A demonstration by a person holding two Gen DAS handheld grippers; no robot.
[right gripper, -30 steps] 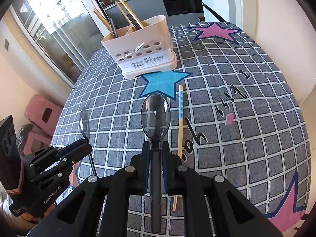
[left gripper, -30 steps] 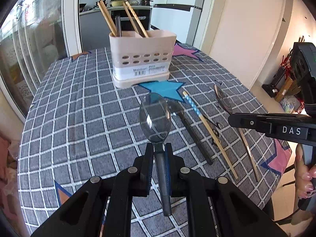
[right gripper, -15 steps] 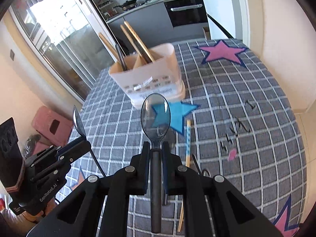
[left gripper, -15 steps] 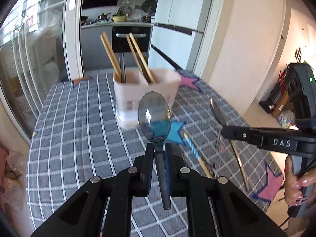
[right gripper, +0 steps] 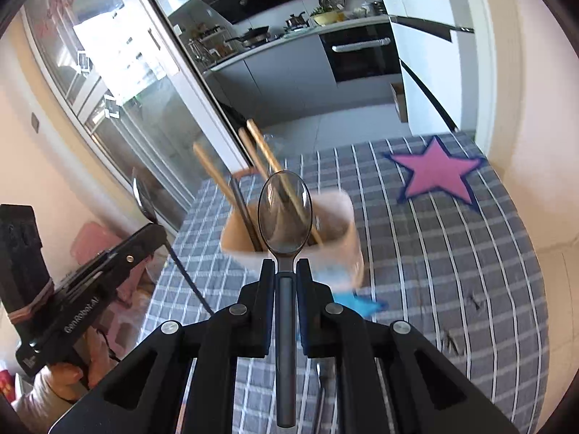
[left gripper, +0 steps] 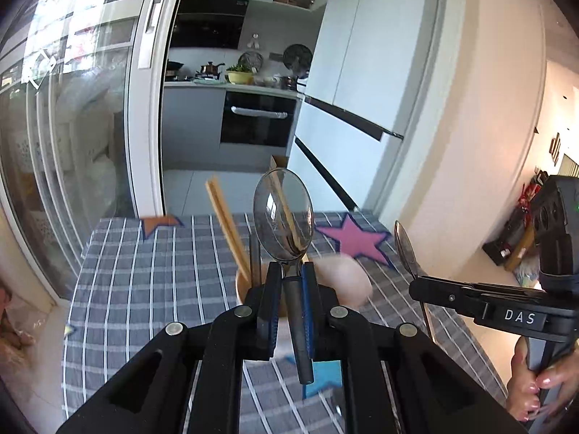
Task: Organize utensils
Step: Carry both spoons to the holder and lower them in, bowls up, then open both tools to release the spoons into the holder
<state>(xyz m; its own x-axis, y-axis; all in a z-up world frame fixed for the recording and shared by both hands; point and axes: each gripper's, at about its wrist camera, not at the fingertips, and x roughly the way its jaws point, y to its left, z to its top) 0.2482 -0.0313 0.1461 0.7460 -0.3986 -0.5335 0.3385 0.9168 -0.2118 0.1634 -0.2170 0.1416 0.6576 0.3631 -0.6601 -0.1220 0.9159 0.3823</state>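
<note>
Kitchen background, upper frame: oven [left gripper: 257,119], white refrigerator [left gripper: 365,83], sliding glass door [left gripper: 72,126].

Surface: table under a grey checked tablecloth [left gripper: 144,278] with a pink star [right gripper: 439,177].

Left gripper [left gripper: 291,289]: fingers clamped on the dark handle of a spoon [left gripper: 283,224], bowl upright above the fingertips, centre frame.

Right gripper [right gripper: 286,282]: fingers clamped on the handle of a second spoon [right gripper: 284,217], bowl rising just past the fingertips.

Utensil holder [right gripper: 340,231]: beige, blurred, directly behind both spoon bowls, holding wooden chopsticks [right gripper: 267,155] that lean upper left.
</note>
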